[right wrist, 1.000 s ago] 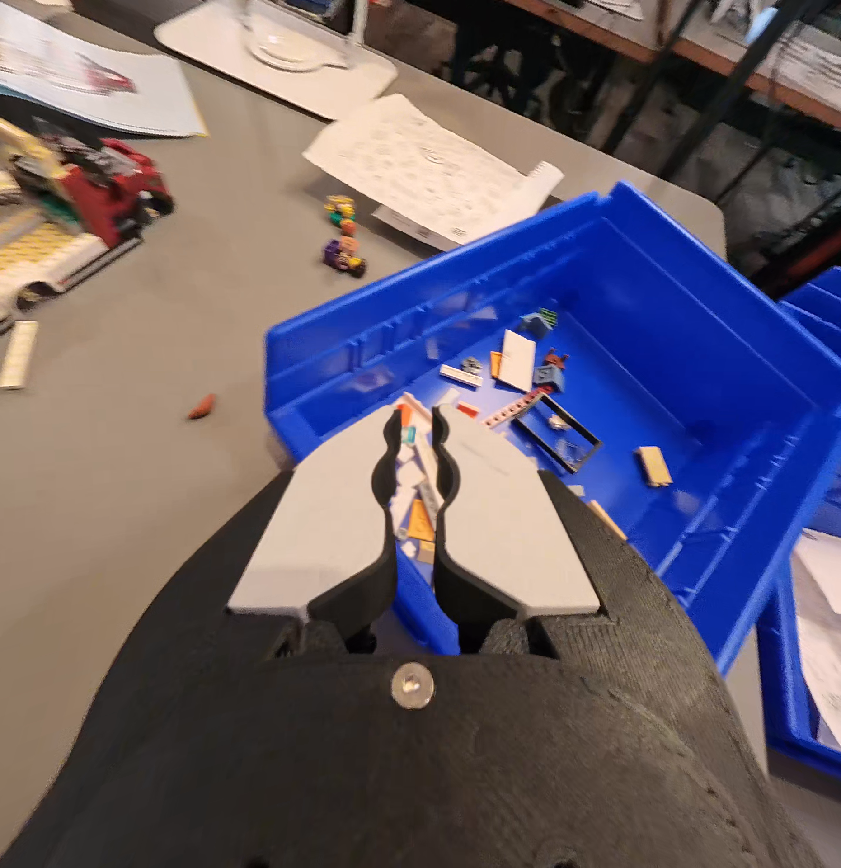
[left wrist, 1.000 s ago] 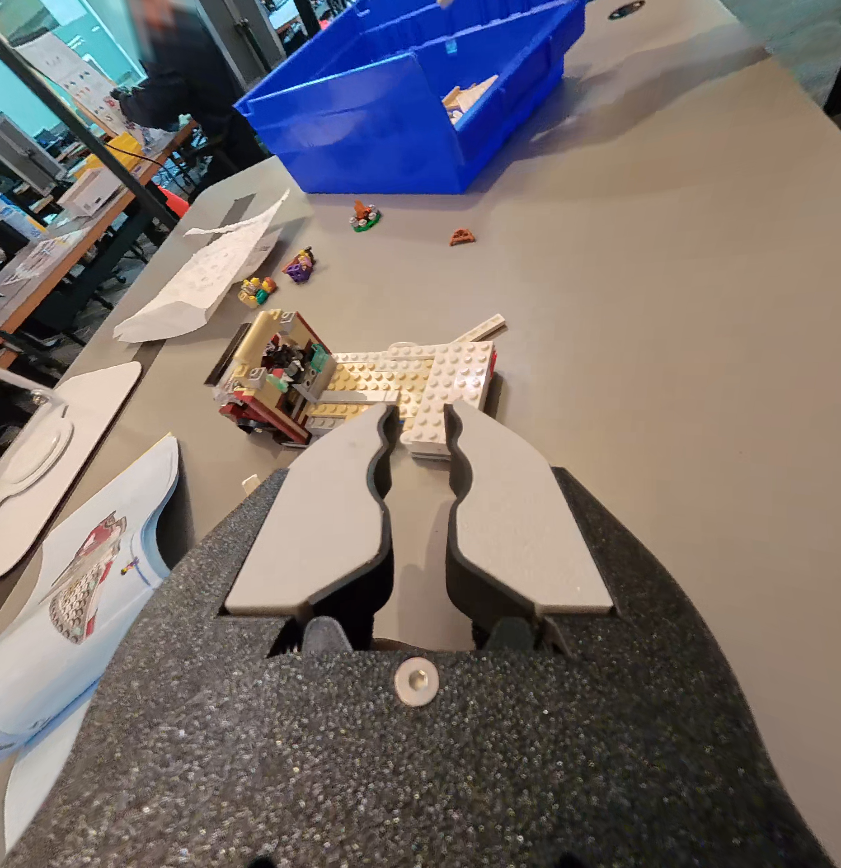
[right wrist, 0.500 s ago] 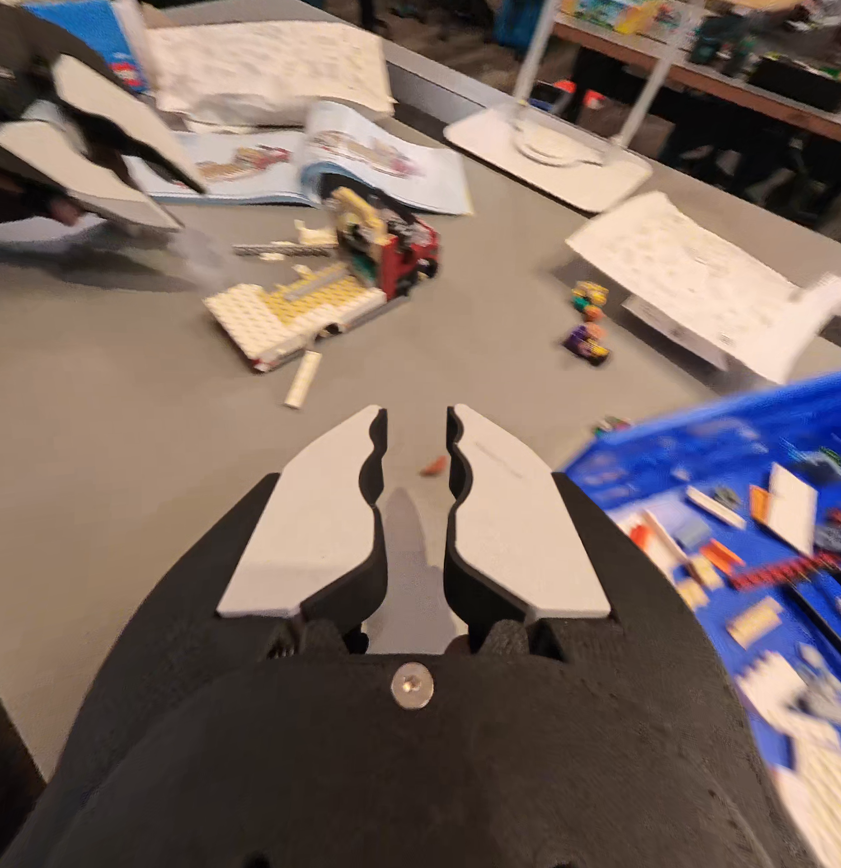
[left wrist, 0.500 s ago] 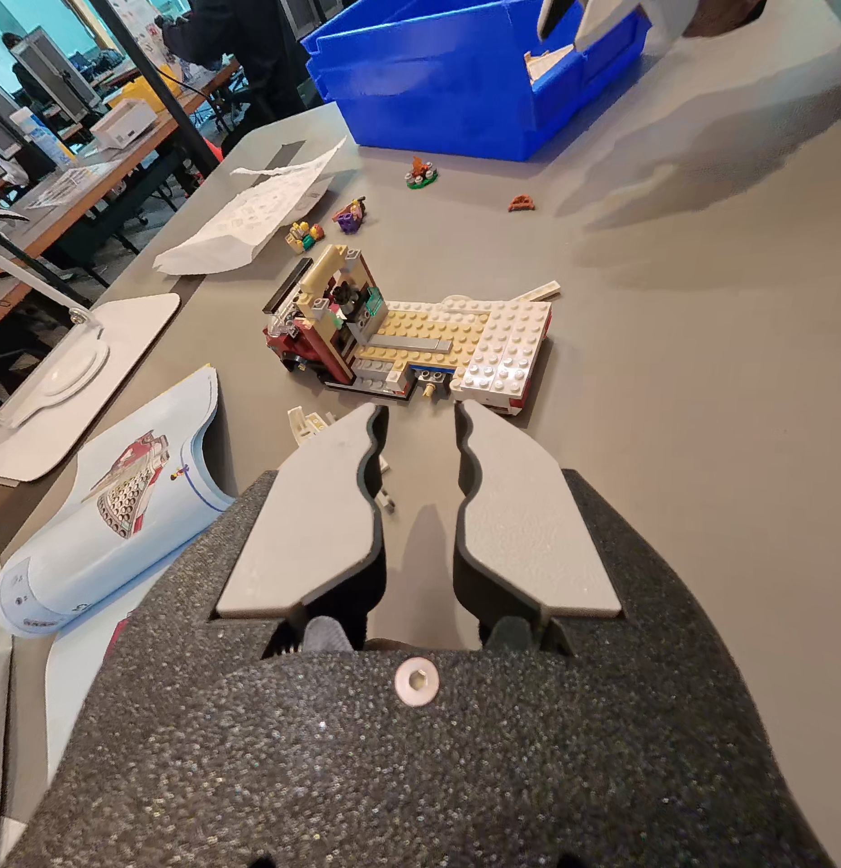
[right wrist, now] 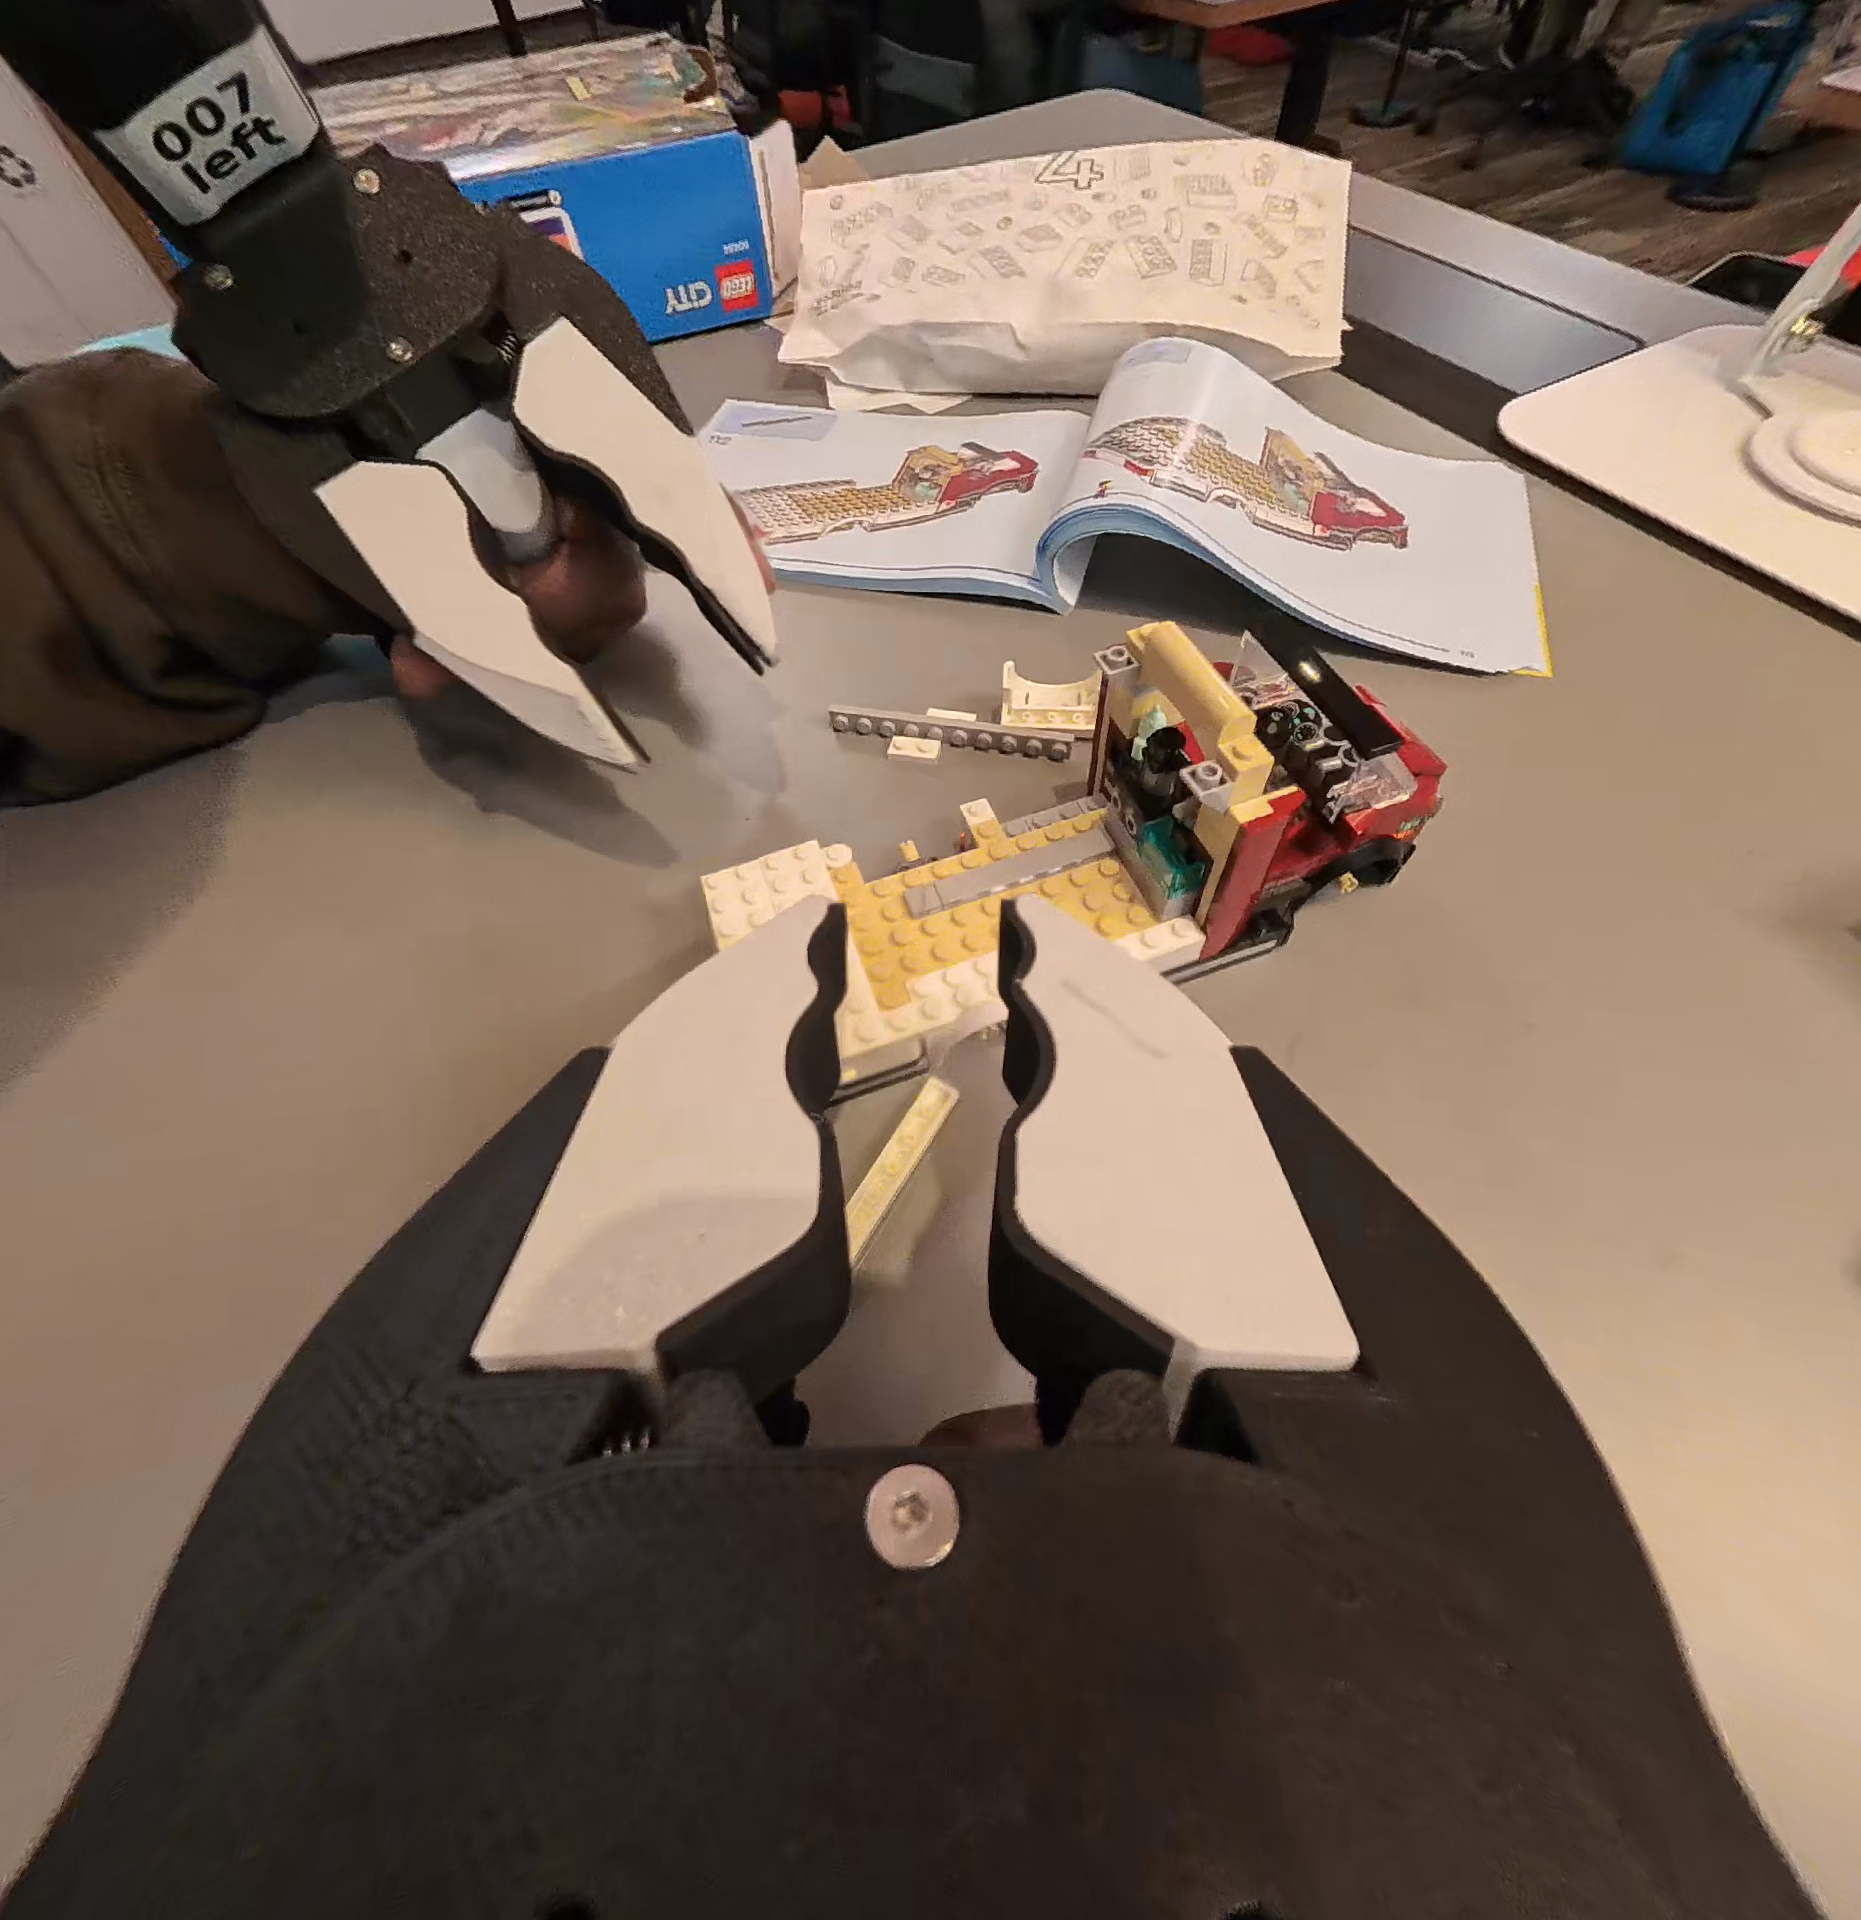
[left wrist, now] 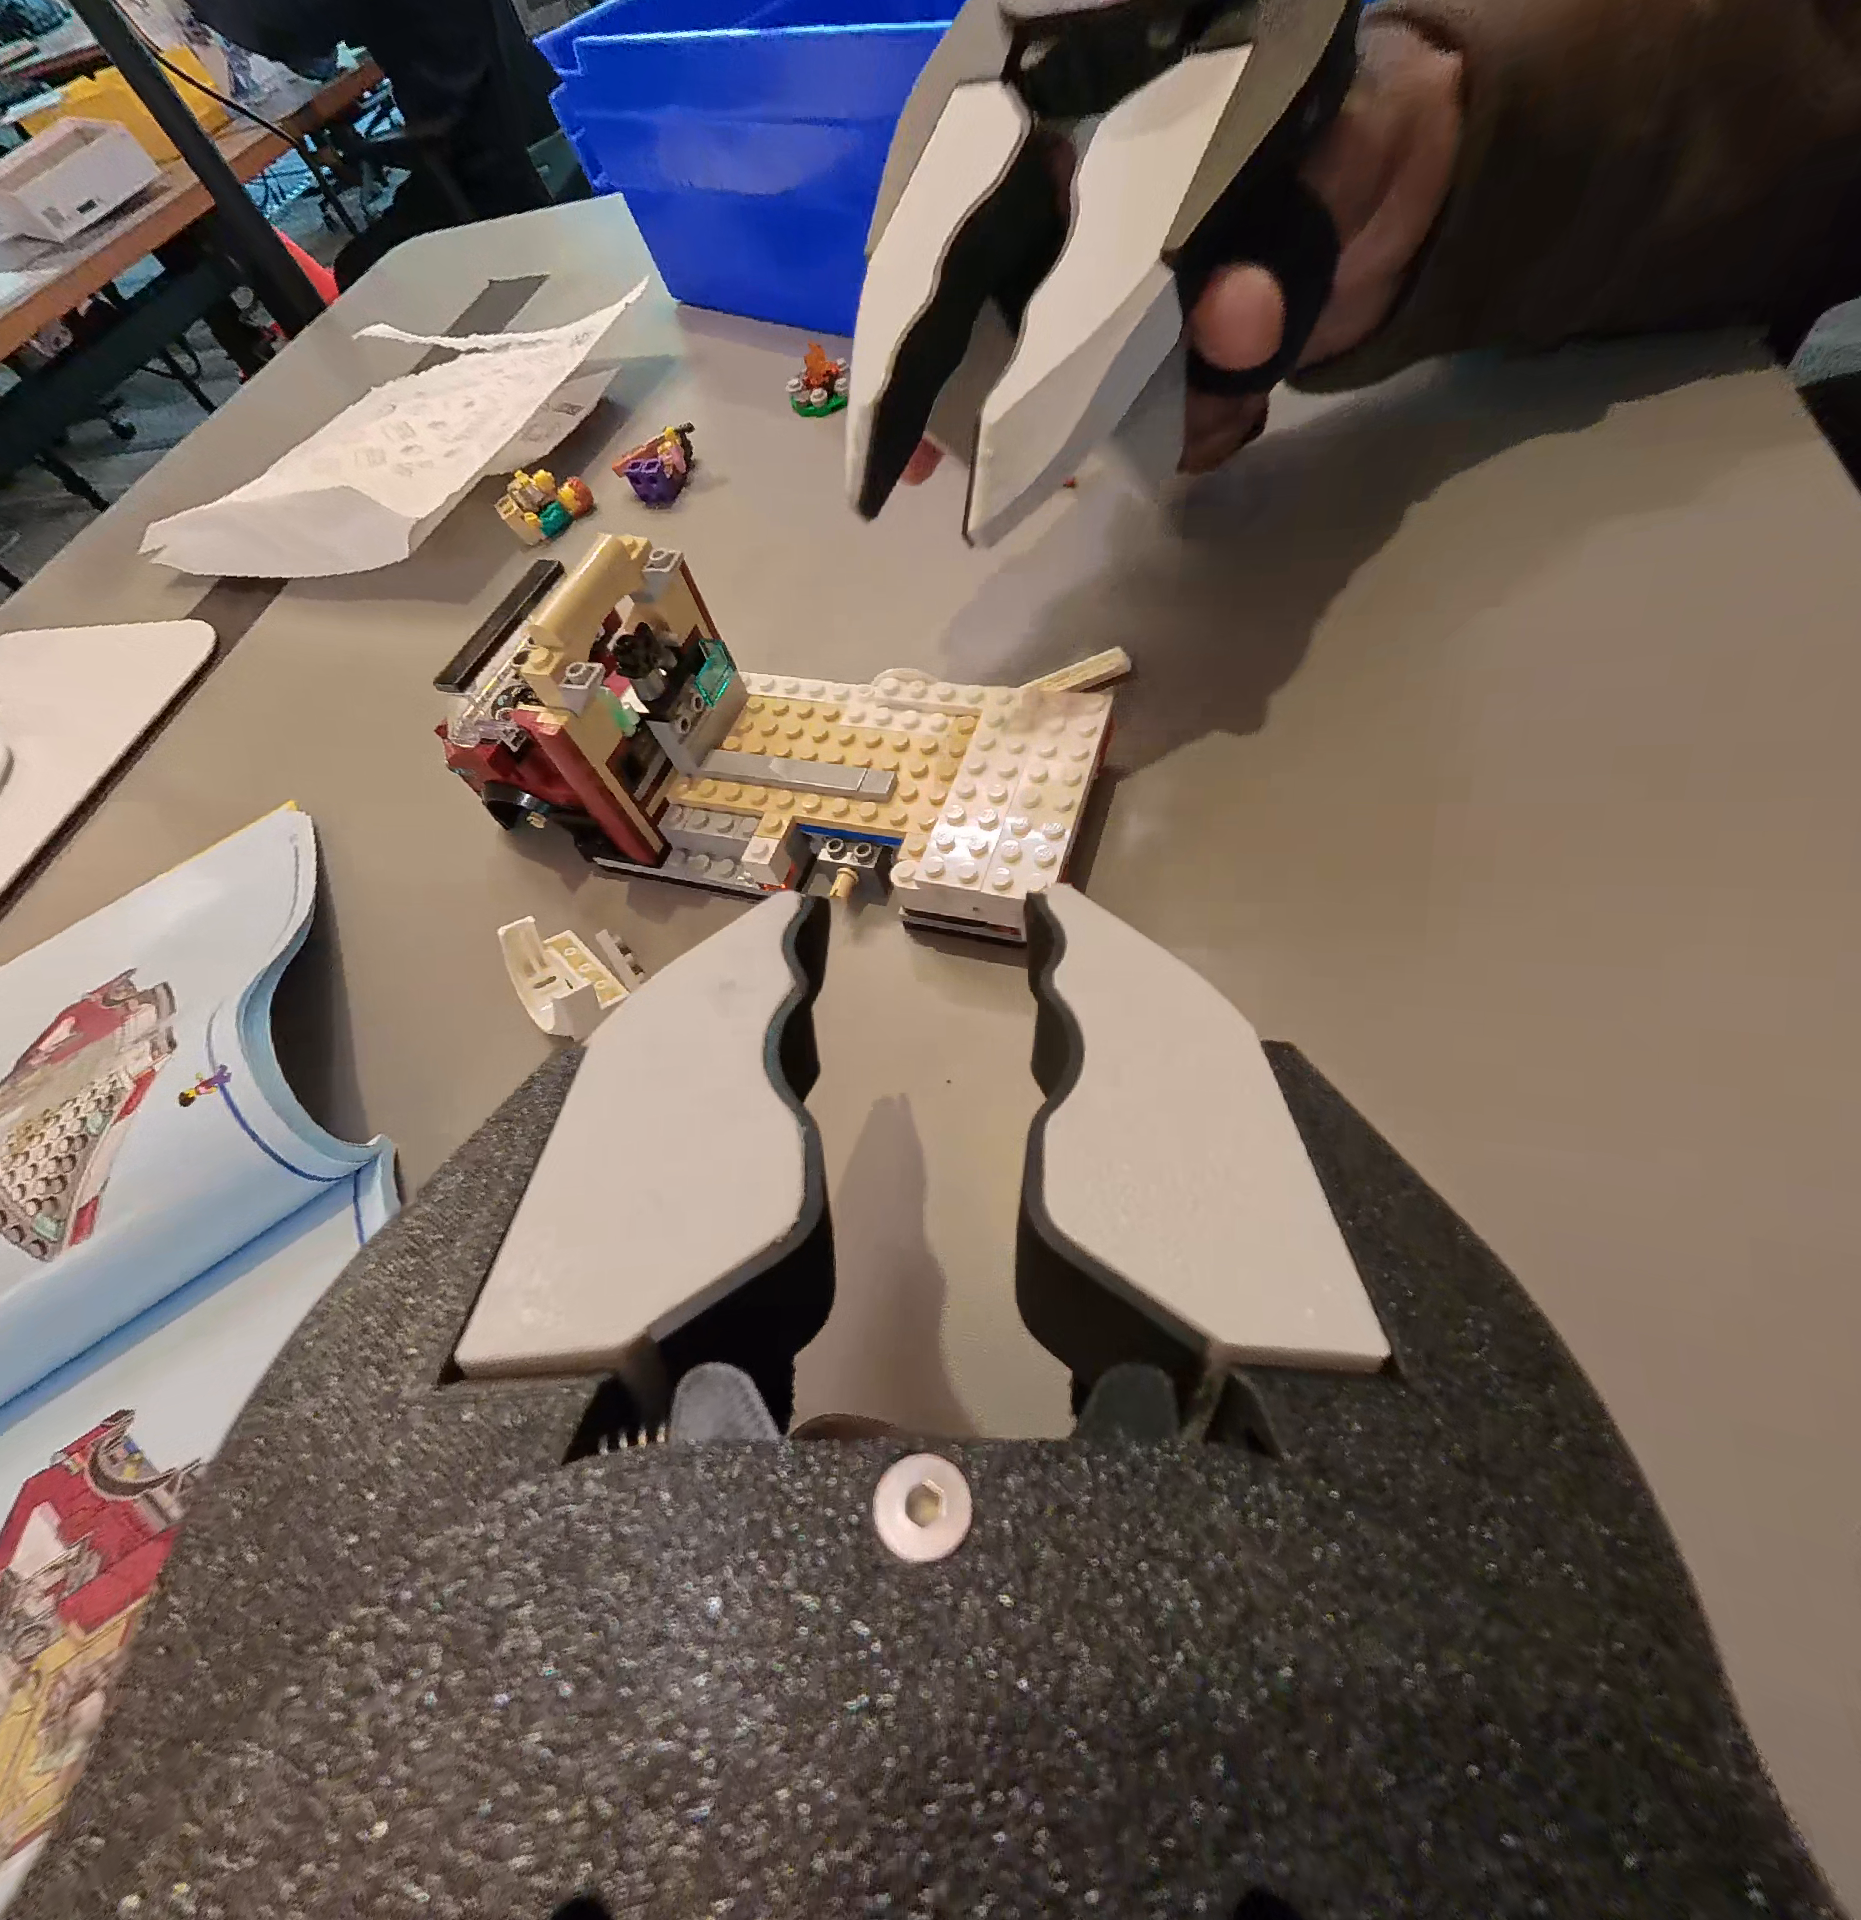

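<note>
Workshop-like lab: rows of workbenches, blue parts bins, equipment.

A smooth grey worktop fills the room's middle; wooden desks stand behind it.

Studded tan-and-white brick-built plate model with dark-red cab; behind it, solid blue plastic bin; grey table.

Our two grippers, left and right, share pale grey wavy-edged fingers on black bodies, each with one silver screw. We wear brown sleeves; the left gripper carries a white label.
</note>
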The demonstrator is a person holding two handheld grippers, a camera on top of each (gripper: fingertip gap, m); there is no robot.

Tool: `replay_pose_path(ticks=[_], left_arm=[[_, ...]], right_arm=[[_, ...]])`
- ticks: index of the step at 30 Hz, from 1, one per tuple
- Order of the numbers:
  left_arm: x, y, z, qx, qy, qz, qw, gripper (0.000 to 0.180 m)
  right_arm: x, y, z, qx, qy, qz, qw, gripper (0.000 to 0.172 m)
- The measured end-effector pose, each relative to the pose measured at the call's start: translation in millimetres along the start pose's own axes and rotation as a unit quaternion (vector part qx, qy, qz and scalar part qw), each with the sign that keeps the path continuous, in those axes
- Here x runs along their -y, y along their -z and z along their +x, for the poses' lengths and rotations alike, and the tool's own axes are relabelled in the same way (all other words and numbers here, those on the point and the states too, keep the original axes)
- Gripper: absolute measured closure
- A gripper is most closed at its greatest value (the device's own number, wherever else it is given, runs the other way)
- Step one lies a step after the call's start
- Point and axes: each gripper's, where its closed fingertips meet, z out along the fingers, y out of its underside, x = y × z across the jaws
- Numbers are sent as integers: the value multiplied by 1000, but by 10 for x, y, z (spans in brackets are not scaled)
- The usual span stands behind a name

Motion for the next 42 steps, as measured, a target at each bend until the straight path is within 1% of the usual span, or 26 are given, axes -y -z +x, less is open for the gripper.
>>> replay_pose_path(ticks=[4,8,10,12,13,15,17,20,21,27,30,32,35,39,42], left_arm=[[16,-5,57,-18,9,2,1000,142],[-14,-39,68,-16,1,-11,1000,140],[-6,-39,79,-15,-4,-9,1000,144],[5,-40,93,-16,-7,-6,1000,152],[13,-44,97,-13,-6,-5,1000,153],[35,-55,114,-8,-7,-2,1000,155],[50,-80,143,-4,-14,-2,1000,163],[73,-126,180,3,-30,-3,1000,180],[69,-142,183,5,-36,-5,999,180],[55,-160,157,18,-43,-11,999,180],[19,-190,175,15,-47,-26,998,180],[1,-206,180,13,-33,-35,999,176],[21,-200,118,13,21,-32,999,168],[38,-155,-83,39,91,-16,995,163],[30,-146,-143,53,112,-15,992,162]], right_arm=[[-32,15,32,-1,-8,23,1000,138],[33,120,116,-19,-26,61,998,135],[21,146,142,-23,-35,61,997,134],[11,164,151,-34,-29,60,997,133],[4,167,149,-39,-23,58,997,133],[1,170,137,-48,-9,56,997,139],[5,174,116,-51,3,58,997,146],[21,191,92,-47,9,66,997,165],[26,198,92,-47,8,68,997,171],[30,203,98,-40,-1,71,997,172],[16,195,91,-40,1,65,997,172],[8,192,93,-40,0,63,997,172],[-4,176,106,-39,-6,57,998,172],[-13,163,123,-47,-5,52,998,172],[-18,158,104,-60,13,49,997,172]])
